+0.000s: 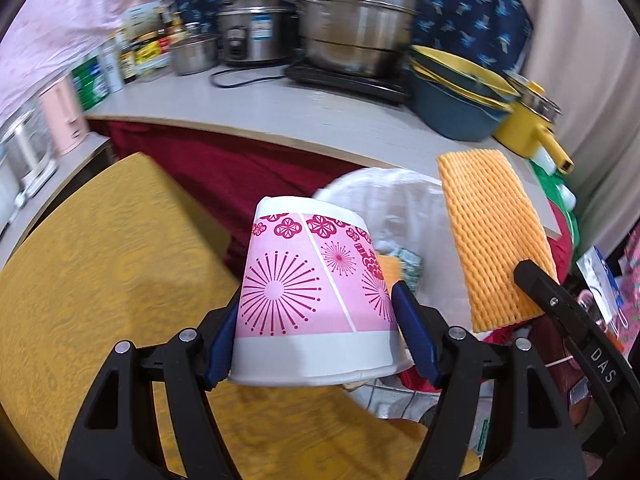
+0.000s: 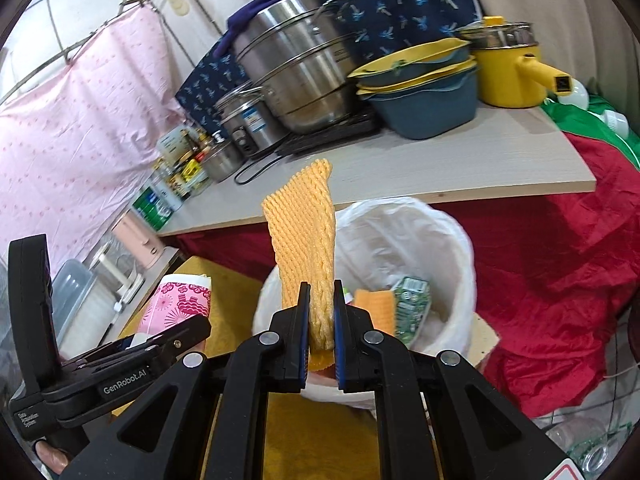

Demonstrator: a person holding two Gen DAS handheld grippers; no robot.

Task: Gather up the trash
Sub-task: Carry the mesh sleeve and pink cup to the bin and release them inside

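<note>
My left gripper (image 1: pixel 316 332) is shut on a pink-and-white paper cup (image 1: pixel 312 292) that points bottom-first away from me, its blue pads pressed on both sides. My right gripper (image 2: pixel 321 320) is shut on an orange foam net sleeve (image 2: pixel 306 236) that stands up from between the jaws. In the left wrist view the same foam net sleeve (image 1: pixel 494 236) hangs to the right of the cup, above the bin. A white bin lined with a plastic bag (image 2: pixel 452 236) sits just beyond both grippers; inside lie an orange foam piece (image 2: pixel 374 306) and a green wrapper (image 2: pixel 412 308). The paper cup (image 2: pixel 178 306) and the left gripper show at lower left in the right wrist view.
A yellow tablecloth (image 1: pixel 100 280) covers the surface below. Behind the bin a grey counter (image 1: pixel 280 108) holds steel pots (image 1: pixel 360 20), stacked blue-yellow basins (image 1: pixel 456 96), a yellow pot (image 2: pixel 512 72) and bottles (image 1: pixel 132 52). Red cloth (image 2: pixel 560 260) hangs under it. A clear bottle (image 2: pixel 588 440) lies at lower right.
</note>
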